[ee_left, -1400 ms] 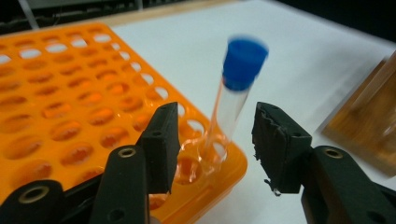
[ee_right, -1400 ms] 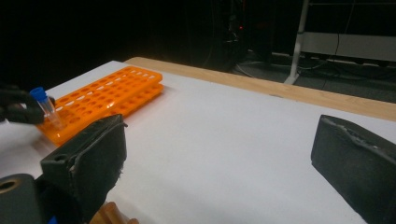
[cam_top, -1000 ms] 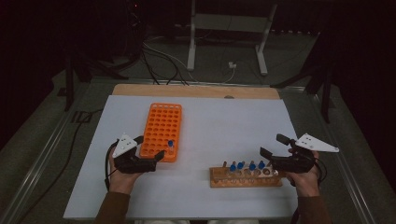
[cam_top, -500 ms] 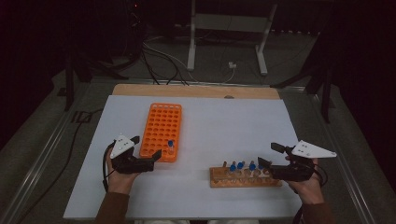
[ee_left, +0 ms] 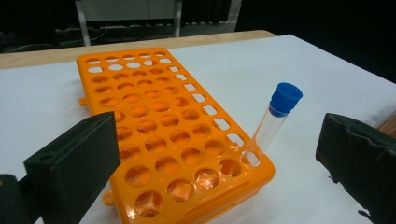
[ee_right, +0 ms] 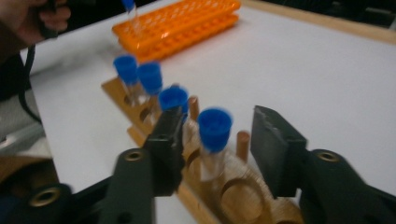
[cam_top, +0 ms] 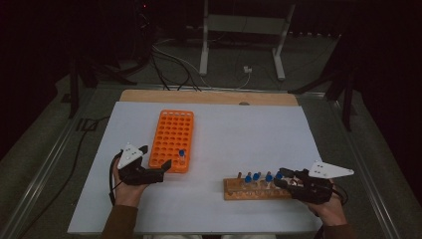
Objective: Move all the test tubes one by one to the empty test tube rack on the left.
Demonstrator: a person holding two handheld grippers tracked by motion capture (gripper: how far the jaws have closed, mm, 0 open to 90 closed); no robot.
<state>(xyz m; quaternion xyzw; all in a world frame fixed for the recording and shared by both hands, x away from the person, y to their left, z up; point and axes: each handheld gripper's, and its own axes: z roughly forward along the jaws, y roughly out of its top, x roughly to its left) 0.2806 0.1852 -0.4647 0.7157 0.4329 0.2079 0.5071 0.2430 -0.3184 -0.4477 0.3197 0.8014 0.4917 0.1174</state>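
Observation:
An orange tube rack (cam_top: 171, 137) lies left of centre on the white sheet, with one blue-capped tube (cam_top: 182, 154) leaning in its near right corner hole. My left gripper (cam_top: 156, 156) rests at the rack's near end, jaws wide open. In the left gripper view the rack (ee_left: 154, 121) and its tube (ee_left: 273, 126) lie ahead of the gripper (ee_left: 219, 135). A wooden rack (cam_top: 254, 191) holds several blue-capped tubes. My right gripper (cam_top: 279, 178) is at its right end. Its jaws have just been closing around the end tube (ee_right: 214, 128), with small gaps still showing beside the cap.
The white sheet (cam_top: 249, 124) covers the table, with a wooden strip (cam_top: 209, 96) along its far edge. Beyond the table stand metal stand legs (cam_top: 205, 45) and floor cables (cam_top: 169, 55). In the right gripper view the other hand (ee_right: 32, 18) shows past the orange rack (ee_right: 187, 23).
My right gripper has slid left and down to the wooden rack's right end, and its jaws have narrowed around the end tube. The left gripper has kept still.

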